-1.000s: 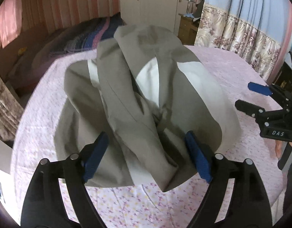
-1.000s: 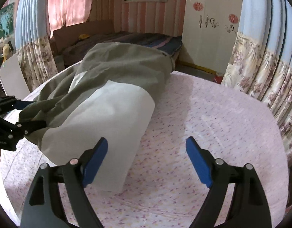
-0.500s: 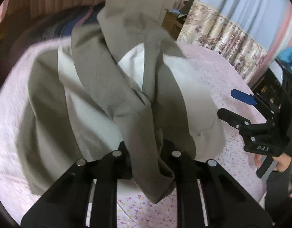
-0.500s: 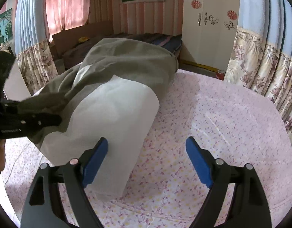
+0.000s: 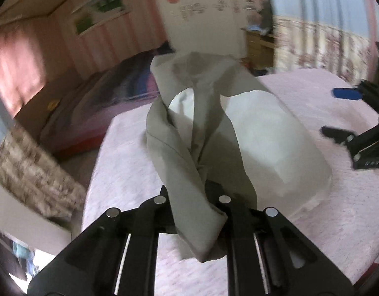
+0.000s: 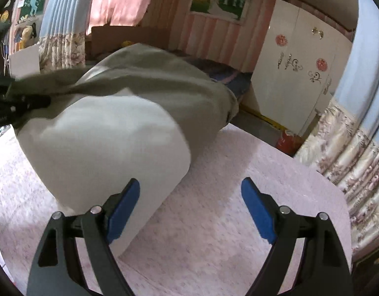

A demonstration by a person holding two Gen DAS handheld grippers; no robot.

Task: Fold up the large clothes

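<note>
Clamping down on a bunched end of the grey-green garment (image 5: 189,153), the left gripper (image 5: 193,204) now has its jaws closing to a narrow gap w/ cloth pinched between the pads, where a sec ago they stood wide around that same fold. Since then the pinched end has come up off the pink floral bedspread (image 5: 130,162), so fabric hangs taut from the jaws back toward the rest of the garment, and its white lining (image 5: 270,143) shows as a big pale panel on the side nearest the right gripper (image 5: 337,113). Most of the garment stays heaped on the bedspread, roughly mid-surface, far end toward the white wardrobe. Right gripper's fingers (image 6: 125,207) are spread wide, nothing between them; they hover just beside the white lining's near edge, not touching as far as can be told. Meaning for the task: one end is secured and lifted, so prob. the spreading/straightening stage is starting, no neat fold made yet. Next likely needs the right gripper to take a second point on the garment so it can be pulled flat; w/ one grip only, cloth stays twisted.
</note>
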